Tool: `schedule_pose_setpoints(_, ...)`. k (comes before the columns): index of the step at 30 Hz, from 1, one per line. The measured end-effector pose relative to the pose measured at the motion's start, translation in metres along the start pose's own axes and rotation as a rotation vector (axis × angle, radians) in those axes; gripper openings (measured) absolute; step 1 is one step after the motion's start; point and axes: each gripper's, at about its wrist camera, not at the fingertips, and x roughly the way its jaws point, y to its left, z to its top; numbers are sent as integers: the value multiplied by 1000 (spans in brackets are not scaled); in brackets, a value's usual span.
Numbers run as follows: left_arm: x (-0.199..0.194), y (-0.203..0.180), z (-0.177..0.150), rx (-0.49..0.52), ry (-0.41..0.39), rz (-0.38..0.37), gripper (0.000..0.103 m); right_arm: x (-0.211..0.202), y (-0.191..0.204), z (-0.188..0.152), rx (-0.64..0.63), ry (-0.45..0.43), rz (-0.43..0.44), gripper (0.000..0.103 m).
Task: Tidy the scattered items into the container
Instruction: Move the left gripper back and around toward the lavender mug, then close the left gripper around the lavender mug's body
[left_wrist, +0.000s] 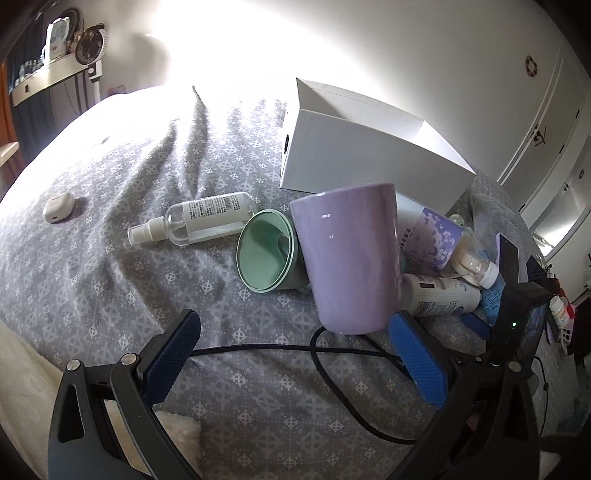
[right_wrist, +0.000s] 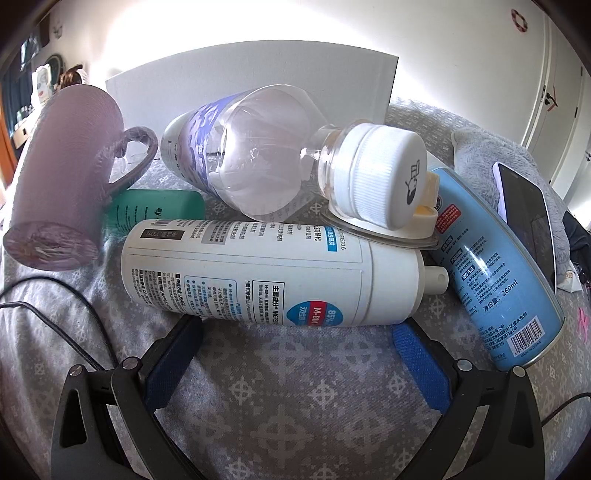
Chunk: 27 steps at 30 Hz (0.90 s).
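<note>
Clearly the pile is the hazard. Both grippers stand released and empty: the left gripper (left_wrist: 291, 354) hangs before the lilac mug (left_wrist: 349, 258), the right gripper (right_wrist: 297, 347) straddles the white bottle (right_wrist: 273, 271) on the bed (left_wrist: 147, 295). A clear bottle (right_wrist: 258, 155) leans on that white bottle, so lifting it could send the clear one rolling into the blue can (right_wrist: 495, 280). The smooth mug may slip. The box (left_wrist: 373, 155) waits just behind, and a cable (left_wrist: 258, 346) could snag.

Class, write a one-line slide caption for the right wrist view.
Open right gripper faces a lying white spray bottle, with a clear bottle resting across it.
</note>
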Motion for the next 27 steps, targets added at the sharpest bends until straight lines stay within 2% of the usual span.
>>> schedule_pose_setpoints(3, 1, -4, 19, 4, -32, -16, 103, -1, 2, 0, -1, 0, -1, 103)
schedule_pose_setpoints(8, 36, -17, 35, 21, 68, -41, 103, -4, 5, -1, -1, 0, -1, 103)
schedule_pose_setpoints(20, 99, -38, 44, 38, 135, 22, 103, -3, 5, -1, 0, 0, 0, 103)
schedule_pose_setpoints(23, 102, -39, 46, 28, 147, -5, 103, -3, 4, -1, 0, 0, 0, 103)
schedule_pose_setpoints(24, 99, -38, 45, 27, 136, -21, 102, -2, 3, -1, 0, 0, -1, 103)
schedule_pose_setpoints(26, 94, -36, 44, 32, 114, -16, 89, -2, 4, -1, 0, 0, -1, 103)
schedule_pose_setpoints(27, 91, -34, 43, 32, 115, -31, 89, -2, 3, 0, 0, 0, -1, 103)
